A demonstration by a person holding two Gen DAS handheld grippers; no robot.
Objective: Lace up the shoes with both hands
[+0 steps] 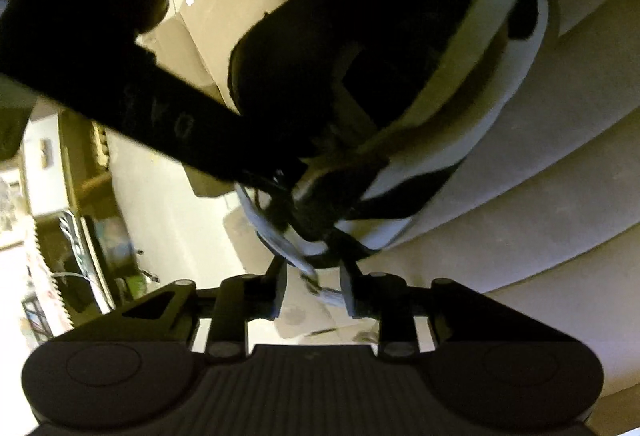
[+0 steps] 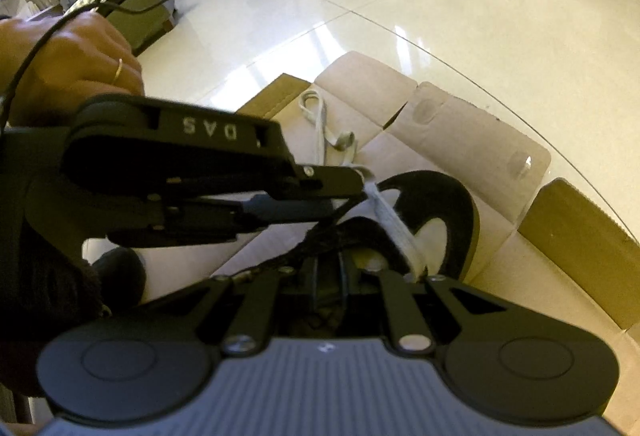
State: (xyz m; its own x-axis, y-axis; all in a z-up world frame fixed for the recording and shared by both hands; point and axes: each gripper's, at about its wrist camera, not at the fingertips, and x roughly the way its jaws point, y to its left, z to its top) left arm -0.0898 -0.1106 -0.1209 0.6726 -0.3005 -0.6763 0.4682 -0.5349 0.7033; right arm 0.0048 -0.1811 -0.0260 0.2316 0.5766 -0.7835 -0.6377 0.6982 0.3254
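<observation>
Left wrist view: left gripper (image 1: 313,286) spread, white lace (image 1: 308,268) loose between its jaws, just below shoe (image 1: 360,36) on cardboard (image 2: 460,124). Right gripper (image 2: 329,288) nearly closed at shoe; grip cannot be told. Judged: threading step. Next, re-pinch lace and draw it taut.

From my left wrist view, the shoe (image 1: 360,48) fills the upper middle of the frame, with my right gripper (image 1: 256,156) cutting in from the upper left and meeting it near the centre. The lace (image 1: 296,256) hangs just below the shoe, running down between my left gripper (image 1: 314,286) fingers at bottom centre. From my right wrist view, the shoe (image 2: 440,212) sits centre right on flattened cardboard (image 2: 460,124), my left gripper (image 2: 356,184) comes in from the left, and the lace (image 2: 396,232) runs from its tip down to my right gripper (image 2: 328,288).
</observation>
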